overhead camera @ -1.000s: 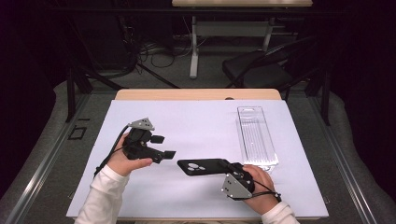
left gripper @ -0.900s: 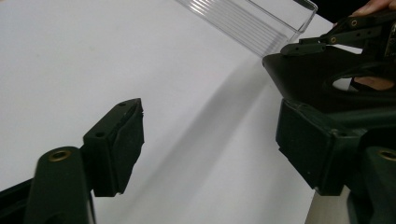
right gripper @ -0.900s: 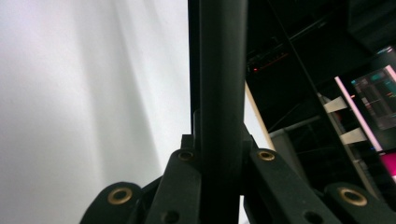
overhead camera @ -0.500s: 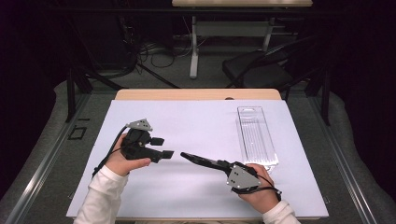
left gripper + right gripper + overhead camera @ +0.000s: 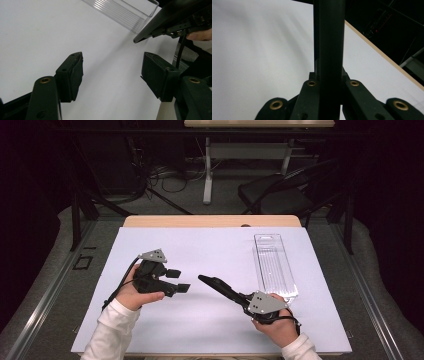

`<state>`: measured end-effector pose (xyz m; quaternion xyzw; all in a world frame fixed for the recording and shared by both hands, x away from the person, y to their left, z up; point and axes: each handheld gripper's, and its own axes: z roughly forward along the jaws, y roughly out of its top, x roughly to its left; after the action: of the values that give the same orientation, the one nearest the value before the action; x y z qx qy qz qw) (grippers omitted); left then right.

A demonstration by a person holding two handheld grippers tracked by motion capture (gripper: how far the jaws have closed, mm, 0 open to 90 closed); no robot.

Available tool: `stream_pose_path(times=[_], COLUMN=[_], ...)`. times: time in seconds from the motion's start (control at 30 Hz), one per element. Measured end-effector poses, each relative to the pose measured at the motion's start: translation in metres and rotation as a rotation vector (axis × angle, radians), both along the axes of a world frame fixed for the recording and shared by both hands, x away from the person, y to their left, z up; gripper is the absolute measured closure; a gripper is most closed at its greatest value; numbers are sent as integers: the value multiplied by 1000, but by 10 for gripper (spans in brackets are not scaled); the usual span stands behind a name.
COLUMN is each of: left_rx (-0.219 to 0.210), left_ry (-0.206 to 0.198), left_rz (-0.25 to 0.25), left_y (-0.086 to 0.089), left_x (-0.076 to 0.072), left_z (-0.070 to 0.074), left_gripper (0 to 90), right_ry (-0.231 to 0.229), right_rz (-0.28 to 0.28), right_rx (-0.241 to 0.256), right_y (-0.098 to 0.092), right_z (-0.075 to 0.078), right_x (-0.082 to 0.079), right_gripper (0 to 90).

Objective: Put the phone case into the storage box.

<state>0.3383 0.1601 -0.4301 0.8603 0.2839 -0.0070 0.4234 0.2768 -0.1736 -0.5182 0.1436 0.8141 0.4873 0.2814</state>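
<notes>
My right claw [image 5: 239,296] is clenched on a black flat tool [image 5: 217,285], its tip pointing to 10 o'clock above the bench [image 5: 210,250]. My left claw [image 5: 178,281] stands released at 9 o'clock, just beside that tip

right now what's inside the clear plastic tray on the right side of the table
Nothing can be seen inside the clear plastic rectangular tray; its ribbed floor shows the white table cover beneath. Its near end lies close behind the right gripper, which is shut on a flat black plastic piece.
</notes>
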Motion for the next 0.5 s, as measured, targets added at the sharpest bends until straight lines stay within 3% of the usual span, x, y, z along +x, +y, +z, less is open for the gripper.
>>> stream_pose_path(times=[0.2, 0.5], left_rx=[-2, -24], left_ry=[-16, -21], left_rz=[-11, -26], left_y=[-4, -7], left_x=[-1, -3], left_z=[0, 0], left_gripper=[359, 360], right_ry=[44, 70], right_rz=[16, 39], right_rx=[47, 82], right_y=[-1, -2], right_z=[-1, -2], right_x=[2, 3], right_gripper=[870, 870])
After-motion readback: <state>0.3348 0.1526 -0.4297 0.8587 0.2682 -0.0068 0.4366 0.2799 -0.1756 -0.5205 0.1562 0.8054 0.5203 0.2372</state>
